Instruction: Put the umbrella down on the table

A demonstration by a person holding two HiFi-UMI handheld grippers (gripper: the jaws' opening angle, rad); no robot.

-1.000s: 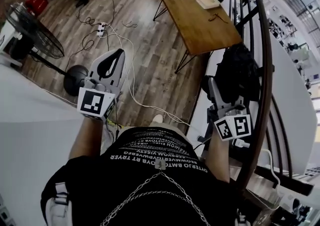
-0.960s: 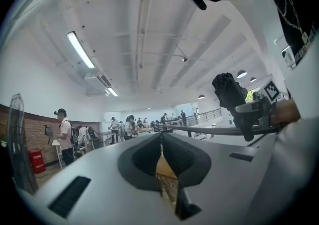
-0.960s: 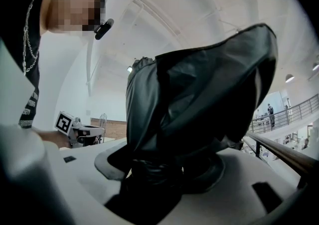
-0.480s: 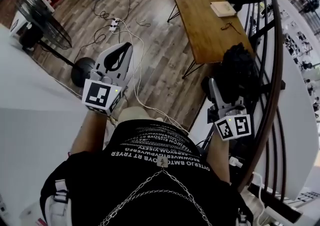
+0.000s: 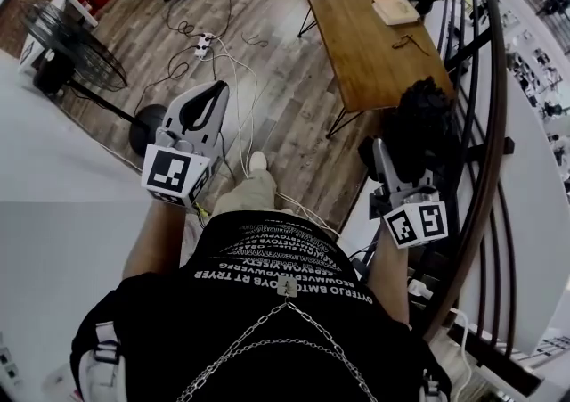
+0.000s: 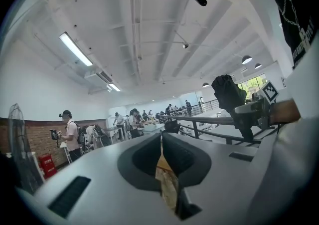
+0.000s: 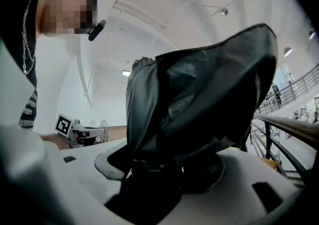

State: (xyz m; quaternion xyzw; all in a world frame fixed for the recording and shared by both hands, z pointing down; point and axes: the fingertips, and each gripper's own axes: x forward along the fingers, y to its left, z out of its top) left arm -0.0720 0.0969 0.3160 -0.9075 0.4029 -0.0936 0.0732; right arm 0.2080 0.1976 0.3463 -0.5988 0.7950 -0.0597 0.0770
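We have walked on across the wooden floor (image 5: 285, 97): where a second ago only a shoe tip showed below us, our leg (image 5: 242, 200) now reaches out ahead with the pale shoe (image 5: 257, 161) set forward. The head view has swung with the step, so the wooden table (image 5: 356, 44) sits further right, the power strip (image 5: 205, 38) has slid up and to the right, and the left gripper (image 5: 212, 93) has drifted slightly right and up in the frame
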